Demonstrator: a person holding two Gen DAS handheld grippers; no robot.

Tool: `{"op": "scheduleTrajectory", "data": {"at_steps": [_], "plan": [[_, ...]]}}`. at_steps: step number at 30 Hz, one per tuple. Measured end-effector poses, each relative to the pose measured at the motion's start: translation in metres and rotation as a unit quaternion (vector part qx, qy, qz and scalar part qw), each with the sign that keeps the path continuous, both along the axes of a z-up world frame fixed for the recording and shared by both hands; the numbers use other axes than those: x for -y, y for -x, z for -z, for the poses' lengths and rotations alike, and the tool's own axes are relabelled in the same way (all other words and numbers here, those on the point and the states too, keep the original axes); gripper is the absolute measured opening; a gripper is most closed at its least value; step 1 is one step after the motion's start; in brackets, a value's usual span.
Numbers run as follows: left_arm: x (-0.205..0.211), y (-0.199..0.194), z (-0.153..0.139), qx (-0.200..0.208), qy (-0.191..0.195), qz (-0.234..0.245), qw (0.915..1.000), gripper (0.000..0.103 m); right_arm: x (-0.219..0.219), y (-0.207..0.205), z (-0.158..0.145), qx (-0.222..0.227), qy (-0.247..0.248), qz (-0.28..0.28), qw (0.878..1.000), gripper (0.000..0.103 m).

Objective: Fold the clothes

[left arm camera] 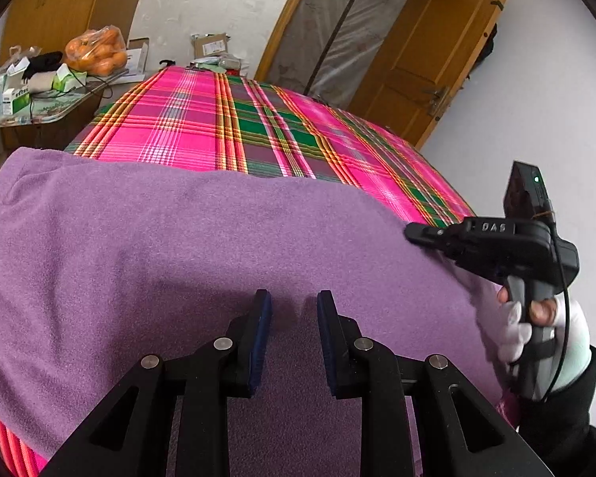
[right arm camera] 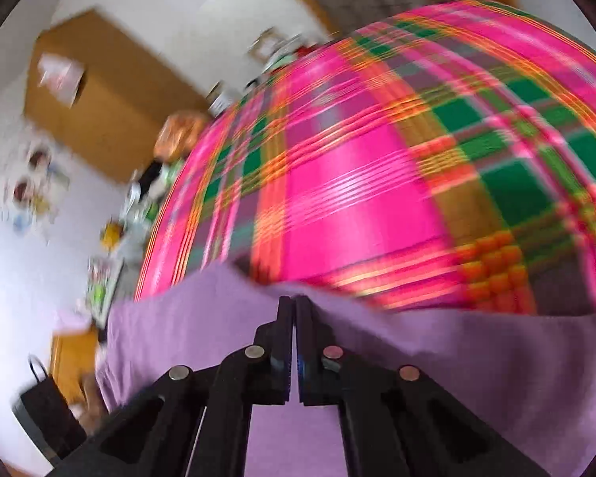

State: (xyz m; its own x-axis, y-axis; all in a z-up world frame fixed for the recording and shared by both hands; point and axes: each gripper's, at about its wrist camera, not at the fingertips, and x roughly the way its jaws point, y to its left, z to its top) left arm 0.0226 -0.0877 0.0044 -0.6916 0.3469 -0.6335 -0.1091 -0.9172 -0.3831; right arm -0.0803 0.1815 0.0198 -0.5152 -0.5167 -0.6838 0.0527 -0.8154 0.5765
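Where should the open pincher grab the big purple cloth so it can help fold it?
Probably the purple cloth's left edge, coming in from the left side. The cloth lies flat on the plaid bedspread, so its middle offers nothing to pinch. The right gripper is shut at the opposite edge, while the left gripper hovers open over the middle.

The only lettering that reads clearly is "DAS", in pale raised capitals on the black body of the right tool [left arm camera: 413,234], seen side-on in the left wrist view. On the cluttered desk [left arm camera: 39,113] at the far left stand small green-and-white boxes [left arm camera: 16,99] with print on their faces, too small to make out. A brown cardboard box [left arm camera: 212,45] beyond the bed carries a white label, also illegible. The right wrist view is blurred and gives no readable text
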Motion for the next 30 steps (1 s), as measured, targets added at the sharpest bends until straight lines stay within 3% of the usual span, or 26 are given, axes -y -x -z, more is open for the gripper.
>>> {"op": "scheduleTrajectory", "data": {"at_steps": [3,7,12,17,20,26,28,29,30], "plan": [[0.001,0.000,0.000,-0.001,-0.003,0.001,1.0000,0.025,-0.022,-0.021,-0.007,-0.027,-0.013,0.025,0.999,0.014],[0.000,0.001,0.000,-0.001,-0.003,0.001,1.0000,0.025,-0.020,-0.076,-0.018,-0.085,-0.054,-0.013,0.995,0.016],[-0.001,0.001,0.000,0.001,0.000,-0.001,1.0000,0.025,-0.002,-0.144,0.002,-0.118,-0.123,-0.046,0.984,0.018],[-0.001,0.001,0.001,0.001,0.003,-0.001,1.0000,0.025,0.017,-0.200,0.008,-0.217,-0.195,-0.061,0.955,0.026],[0.000,0.001,0.001,0.001,0.003,-0.001,1.0000,0.025,0.022,-0.217,0.013,-0.247,-0.218,-0.059,0.942,0.029],[-0.001,0.001,0.001,0.001,0.002,-0.001,1.0000,0.025,0.005,-0.225,0.011,-0.256,-0.239,-0.062,0.935,0.024],[-0.002,0.002,0.001,0.001,0.001,-0.001,1.0000,0.025,-0.027,-0.217,0.011,-0.242,-0.225,-0.017,0.944,0.017],[-0.003,0.002,0.001,0.002,0.001,-0.001,1.0000,0.025,-0.047,-0.216,0.011,-0.232,-0.220,0.012,0.948,0.006],[-0.003,0.002,0.001,0.002,0.002,-0.001,1.0000,0.025,-0.067,-0.215,0.011,-0.221,-0.214,0.041,0.951,0.004]]}}
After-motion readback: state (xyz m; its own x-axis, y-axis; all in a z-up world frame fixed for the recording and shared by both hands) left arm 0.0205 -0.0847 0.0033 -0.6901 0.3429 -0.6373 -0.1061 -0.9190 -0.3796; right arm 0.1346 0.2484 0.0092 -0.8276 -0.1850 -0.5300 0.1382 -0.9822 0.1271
